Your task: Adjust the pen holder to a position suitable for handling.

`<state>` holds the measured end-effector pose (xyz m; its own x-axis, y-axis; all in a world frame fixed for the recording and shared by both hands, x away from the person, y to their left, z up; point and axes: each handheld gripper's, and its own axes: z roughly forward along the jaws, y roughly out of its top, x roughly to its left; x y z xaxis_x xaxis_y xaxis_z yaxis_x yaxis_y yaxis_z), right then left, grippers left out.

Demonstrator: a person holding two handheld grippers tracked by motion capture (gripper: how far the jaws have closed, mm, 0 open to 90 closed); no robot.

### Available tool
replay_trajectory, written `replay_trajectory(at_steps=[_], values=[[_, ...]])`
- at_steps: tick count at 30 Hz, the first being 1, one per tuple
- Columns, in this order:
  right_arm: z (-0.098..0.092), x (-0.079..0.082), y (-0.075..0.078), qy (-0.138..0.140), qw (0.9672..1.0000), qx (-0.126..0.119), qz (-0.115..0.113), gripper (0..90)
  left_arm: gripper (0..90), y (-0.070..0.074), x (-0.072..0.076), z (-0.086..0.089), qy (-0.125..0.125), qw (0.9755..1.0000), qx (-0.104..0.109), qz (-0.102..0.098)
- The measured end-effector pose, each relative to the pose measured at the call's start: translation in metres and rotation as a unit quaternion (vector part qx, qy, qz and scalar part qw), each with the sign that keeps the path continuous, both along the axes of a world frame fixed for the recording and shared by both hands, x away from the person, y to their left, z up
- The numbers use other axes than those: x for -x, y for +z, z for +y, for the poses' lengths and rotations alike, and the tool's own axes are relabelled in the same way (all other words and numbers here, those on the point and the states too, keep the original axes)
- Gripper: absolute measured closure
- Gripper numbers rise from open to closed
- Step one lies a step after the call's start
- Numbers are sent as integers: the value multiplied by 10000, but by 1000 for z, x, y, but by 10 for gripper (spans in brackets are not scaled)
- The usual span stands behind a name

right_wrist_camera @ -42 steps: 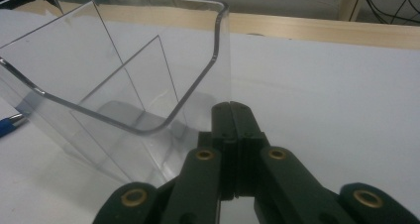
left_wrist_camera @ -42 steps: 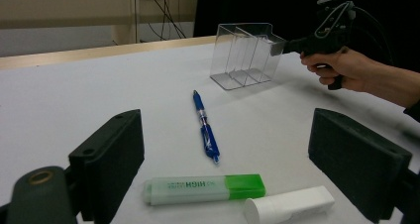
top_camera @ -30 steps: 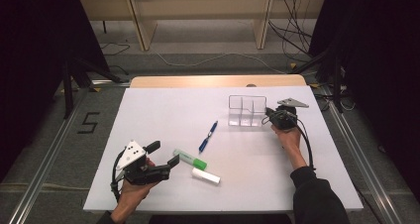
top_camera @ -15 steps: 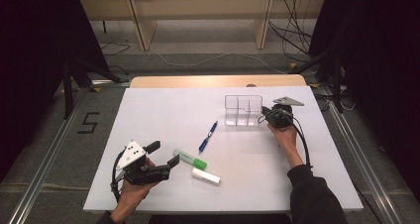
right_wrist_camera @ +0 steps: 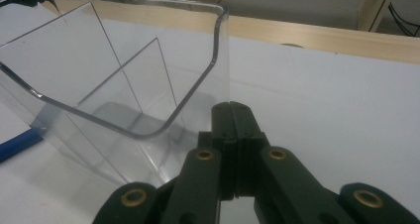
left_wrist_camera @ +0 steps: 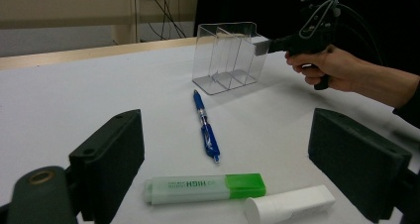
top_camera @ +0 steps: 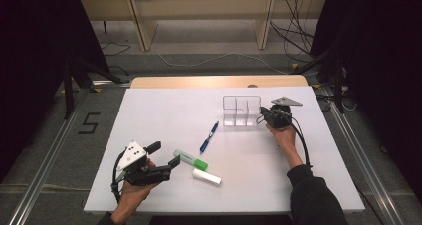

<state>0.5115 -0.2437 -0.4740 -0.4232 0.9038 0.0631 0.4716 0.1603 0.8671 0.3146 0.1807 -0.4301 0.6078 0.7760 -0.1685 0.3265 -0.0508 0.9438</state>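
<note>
A clear plastic organizer (top_camera: 241, 110) with dividers stands at the table's back right. My right gripper (top_camera: 261, 116) is shut on its right wall. In the right gripper view the shut jaws pinch that wall's edge (right_wrist_camera: 229, 60), and the organizer (right_wrist_camera: 99, 85) looks tilted. My left gripper (top_camera: 165, 154) is held open at the front left, pointing right. Just beyond its jaws lie a green highlighter (top_camera: 190, 160) and a white tube (top_camera: 207, 176). A blue pen (top_camera: 209, 137) lies mid-table. The left gripper view shows the highlighter (left_wrist_camera: 205, 188), tube (left_wrist_camera: 289, 206), pen (left_wrist_camera: 205, 127), organizer (left_wrist_camera: 228, 55) and right gripper (left_wrist_camera: 260, 46).
The white tabletop (top_camera: 164, 110) ends in a wooden strip (top_camera: 214, 81) at the far edge. Beyond it stand wooden shelf legs (top_camera: 142, 21) and loose cables (top_camera: 293, 36) on the floor. A floor mark "5" (top_camera: 88, 123) lies left of the table.
The organizer has slid a little to the left, with the right gripper shut on its wall. The left gripper and the pen, highlighter and tube have not moved.
</note>
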Motion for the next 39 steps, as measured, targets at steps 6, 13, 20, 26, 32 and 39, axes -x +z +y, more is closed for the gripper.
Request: replay_trajectory(at_steps=[6, 13, 20, 26, 32, 39], values=[[2, 0, 0, 14, 10000, -21, 16, 900, 134, 0, 0, 0, -5, 10000, -8, -7], [5, 1, 0, 31, 10000, -23, 11, 900, 134, 0, 0, 0, -4, 10000, 3, -16], [5, 1, 0, 38, 10000, -28, 5, 900, 134, 0, 0, 0, 7, 10000, 23, -15], [6, 1, 0, 47, 10000, -39, 18, 900, 134, 1, 0, 0, 5, 10000, 28, -19], [7, 1, 0, 52, 10000, -40, 23, 900, 134, 1, 0, -1, 2, 10000, 31, -21], [6, 1, 0, 49, 10000, -51, 19, 900, 134, 1, 0, 0, -17, 10000, -5, -11]])
